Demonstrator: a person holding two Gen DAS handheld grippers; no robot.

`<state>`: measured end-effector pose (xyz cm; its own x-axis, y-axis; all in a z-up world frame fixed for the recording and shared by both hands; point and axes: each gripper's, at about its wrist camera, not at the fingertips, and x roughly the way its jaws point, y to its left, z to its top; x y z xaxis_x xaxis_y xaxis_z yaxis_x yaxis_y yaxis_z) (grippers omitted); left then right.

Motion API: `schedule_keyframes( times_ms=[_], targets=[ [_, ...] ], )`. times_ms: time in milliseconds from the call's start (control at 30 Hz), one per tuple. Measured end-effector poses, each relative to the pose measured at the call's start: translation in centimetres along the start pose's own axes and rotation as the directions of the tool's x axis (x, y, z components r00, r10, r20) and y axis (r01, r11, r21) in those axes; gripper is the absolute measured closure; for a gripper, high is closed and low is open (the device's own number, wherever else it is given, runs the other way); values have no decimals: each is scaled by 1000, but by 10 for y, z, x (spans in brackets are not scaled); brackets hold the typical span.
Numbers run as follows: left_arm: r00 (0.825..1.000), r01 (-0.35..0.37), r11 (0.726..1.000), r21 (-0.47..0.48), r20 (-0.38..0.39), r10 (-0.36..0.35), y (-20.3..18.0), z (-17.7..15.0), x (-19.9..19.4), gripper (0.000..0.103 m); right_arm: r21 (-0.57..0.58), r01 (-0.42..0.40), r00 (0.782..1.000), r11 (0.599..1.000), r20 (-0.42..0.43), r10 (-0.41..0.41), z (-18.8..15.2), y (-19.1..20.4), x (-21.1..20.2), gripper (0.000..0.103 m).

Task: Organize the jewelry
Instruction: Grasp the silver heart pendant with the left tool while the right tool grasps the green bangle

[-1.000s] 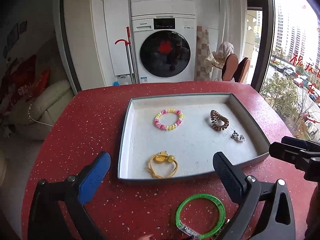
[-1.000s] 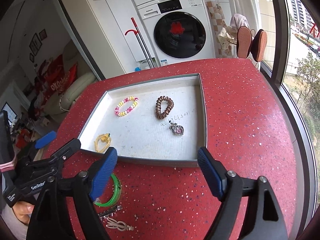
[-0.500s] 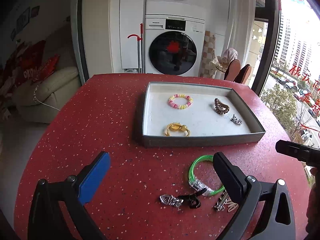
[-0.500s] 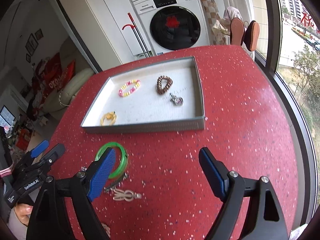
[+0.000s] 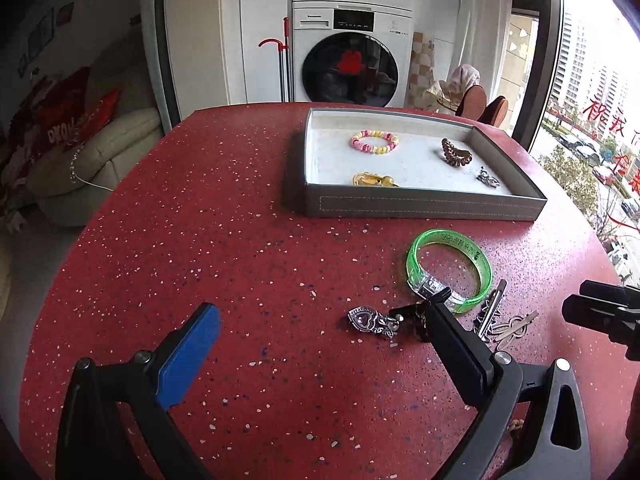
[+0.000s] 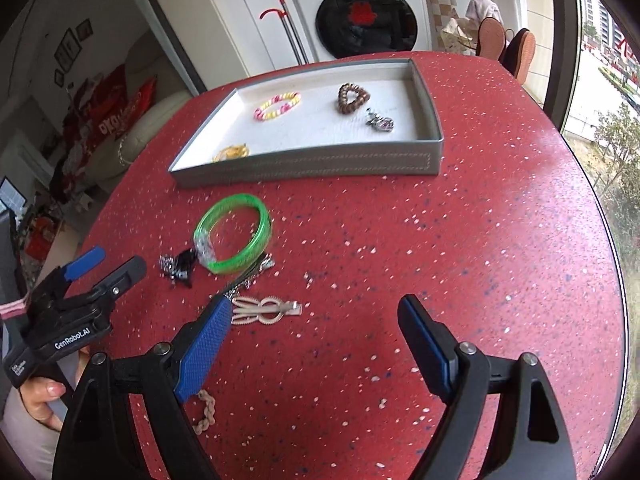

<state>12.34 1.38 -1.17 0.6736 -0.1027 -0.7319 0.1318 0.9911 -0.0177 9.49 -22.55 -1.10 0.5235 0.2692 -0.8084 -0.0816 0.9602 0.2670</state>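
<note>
Evidently both claws stand wide and empty over the loose pile: the right gripper (image 6: 316, 328) hangs nearest the beige hair clip (image 6: 264, 310), which lies flat with its long axis across the view (clasp end rightward), short of the tray (image 6: 304, 162); the left gripper (image 5: 320, 320) hovers near the green bangle (image 5: 450, 270).

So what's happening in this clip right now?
A person holds two grippers over a red table, sorting jewelry into a grey tray. Four pieces already lie in the tray, among them a pink and yellow bead bracelet. A green bangle, hair clips and a silver charm wait on the table. The left gripper and right gripper are both open and empty.
</note>
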Motion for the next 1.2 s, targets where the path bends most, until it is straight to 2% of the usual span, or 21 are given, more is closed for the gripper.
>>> schedule_keyframes(
  times_ms=[433,600,733,833,967,1100,1200],
  targets=[
    [999,37,997,73,-8,-37,-10,-2,3,0,-33,-4,1000,999,-18,3,-4,12,6,16],
    [1000,9,998,66,-24,-8,-1,-4,8,0,-51,-7,1000,999,-16,6,-1,21,11,16],
    [999,-11,999,48,-34,13,13,-5,11,0,-55,-15,1000,998,-23,13,3,26,16,24],
    [999,-24,998,55,-44,27,19,-6,15,0,-49,-31,999,998,-25,30,7,32,21,26],
    [997,-26,996,85,-64,31,16,-6,21,0,-52,-21,1000,998,-13,20,20,38,25,33],
    [997,-22,995,100,-66,29,13,-4,24,0,-54,-8,1000,998,-2,8,36,37,28,36],
    [997,-18,994,106,-70,25,12,-2,27,0,-57,5,1000,998,-14,-5,47,36,36,43]
  ],
)
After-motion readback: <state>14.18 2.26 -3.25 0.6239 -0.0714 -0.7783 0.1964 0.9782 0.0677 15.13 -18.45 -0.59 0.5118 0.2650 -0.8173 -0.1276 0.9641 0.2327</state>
